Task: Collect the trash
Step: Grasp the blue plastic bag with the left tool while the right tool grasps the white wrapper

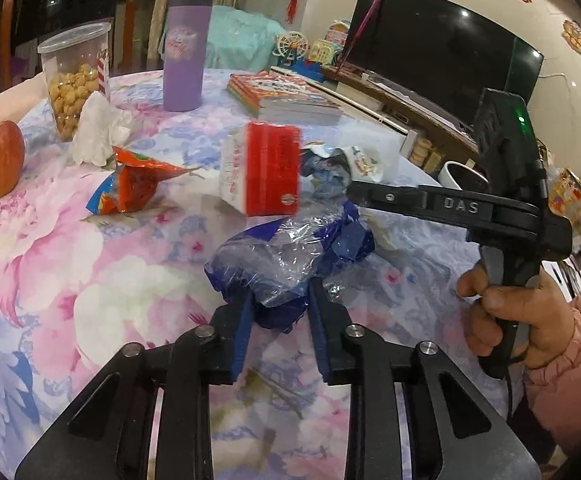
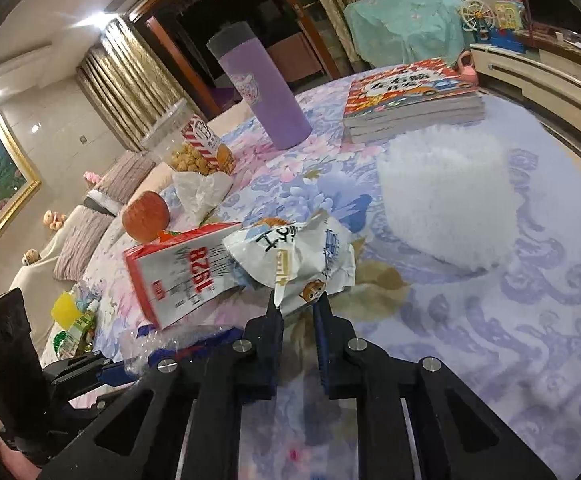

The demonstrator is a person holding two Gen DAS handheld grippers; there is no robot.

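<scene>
Trash split between two pairs of tongs: left tongs [image 1: 278,300] pinching the blue-and-clear plastic wrapper [image 1: 286,256], right tongs [image 2: 296,304] pinching the white snack bag [image 2: 290,256] beside the red-and-white carton [image 2: 182,276]. Best lifted slowly, grip kept firm. Floral-clothed surface [image 1: 90,280], living room, television [image 1: 430,52] behind

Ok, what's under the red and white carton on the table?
The red and white carton lies tilted, its right end propped on the white snack wrapper. Its lower corner overlaps the clear and blue plastic wrapper. Anything beneath its middle is hidden.
</scene>
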